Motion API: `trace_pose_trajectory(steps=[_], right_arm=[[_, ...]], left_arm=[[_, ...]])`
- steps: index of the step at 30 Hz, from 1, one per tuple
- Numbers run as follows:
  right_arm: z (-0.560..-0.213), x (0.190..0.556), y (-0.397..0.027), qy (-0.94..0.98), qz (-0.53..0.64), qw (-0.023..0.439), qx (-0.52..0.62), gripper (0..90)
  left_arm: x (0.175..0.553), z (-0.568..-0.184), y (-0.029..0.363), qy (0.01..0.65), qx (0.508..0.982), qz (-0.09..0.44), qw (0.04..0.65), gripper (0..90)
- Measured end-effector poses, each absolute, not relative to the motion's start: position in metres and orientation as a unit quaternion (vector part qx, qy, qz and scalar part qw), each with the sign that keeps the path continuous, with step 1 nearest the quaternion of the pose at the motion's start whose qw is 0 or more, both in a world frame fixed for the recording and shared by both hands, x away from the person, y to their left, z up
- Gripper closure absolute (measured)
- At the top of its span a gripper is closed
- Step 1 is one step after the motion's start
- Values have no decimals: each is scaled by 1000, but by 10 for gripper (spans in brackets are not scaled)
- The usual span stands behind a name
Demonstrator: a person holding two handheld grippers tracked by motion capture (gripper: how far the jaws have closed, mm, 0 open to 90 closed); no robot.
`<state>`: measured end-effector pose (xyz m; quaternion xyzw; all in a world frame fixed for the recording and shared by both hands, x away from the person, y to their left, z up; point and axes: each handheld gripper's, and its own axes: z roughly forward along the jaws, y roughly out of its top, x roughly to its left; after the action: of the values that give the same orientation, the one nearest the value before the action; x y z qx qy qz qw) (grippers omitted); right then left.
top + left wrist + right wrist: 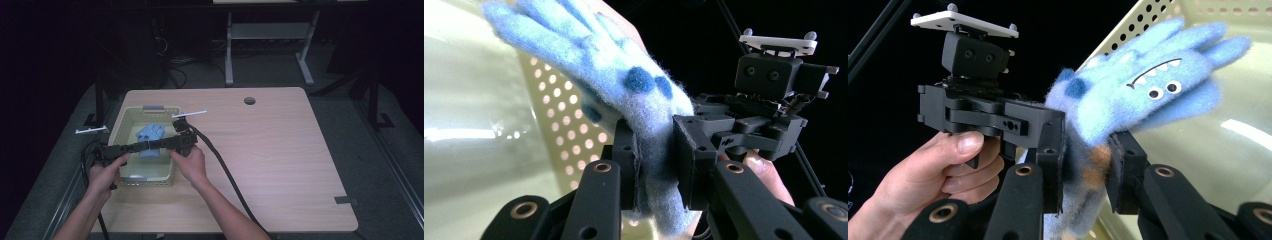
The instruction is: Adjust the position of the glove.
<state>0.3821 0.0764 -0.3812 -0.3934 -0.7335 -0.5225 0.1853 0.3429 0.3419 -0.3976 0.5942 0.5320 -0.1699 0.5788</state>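
Together we hold a fuzzy blue glove (150, 134) over the pale perforated basket (131, 120) that stands near the left edge of the table (280, 150). Our left tongs (145, 144) come in from the left and our right tongs (161, 143) from the right, tips meeting at the glove, so from the high view the two black bodies form one dark bar across the basket and much of the glove is covered; whether it hangs clear of the basket floor we cannot tell there. In the left gripper view the left tongs (656, 165) are closed narrowly on the glove (624, 85) at its cuff end, the pads pressing the fabric, and the lower edge of the cuff runs out of the bottom of the picture. Behind it the right tongs' body partly hides the right hand (764, 175), of which a finger or two shows. In the right gripper view the right tongs (1088, 175) clamp the same cuff, where an orange patch sits between the pads; the glove (1153, 80) spreads upward, showing a monster face with eyes and teeth. The left hand (933, 180) is cut off at the lower left. The basket wall (1148, 20) behind is blurred and overexposed.
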Motion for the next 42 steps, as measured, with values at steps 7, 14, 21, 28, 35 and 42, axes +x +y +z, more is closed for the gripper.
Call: trace_pose_trajectory(steps=[7, 14, 21, 28, 35, 42], right_arm=[[-388, 388, 86, -738, -512, 193, -395, 709], [-394, 393, 89, -737, -506, 203, -400, 697], [-399, 396, 89, -739, -500, 205, -403, 671], [-400, 396, 88, -741, -495, 199, -408, 659], [-402, 396, 88, -743, -491, 196, -411, 653], [-407, 397, 92, -743, -488, 198, -413, 676]], left_arm=[[347, -405, 351, 541, 591, -171, 574, 735], [348, -407, 353, 545, 595, -169, 565, 745], [350, -408, 352, 551, 601, -165, 555, 750], [351, -408, 351, 552, 610, -166, 544, 759], [351, -407, 350, 552, 617, -159, 537, 780], [351, -409, 350, 557, 621, -156, 529, 788]])
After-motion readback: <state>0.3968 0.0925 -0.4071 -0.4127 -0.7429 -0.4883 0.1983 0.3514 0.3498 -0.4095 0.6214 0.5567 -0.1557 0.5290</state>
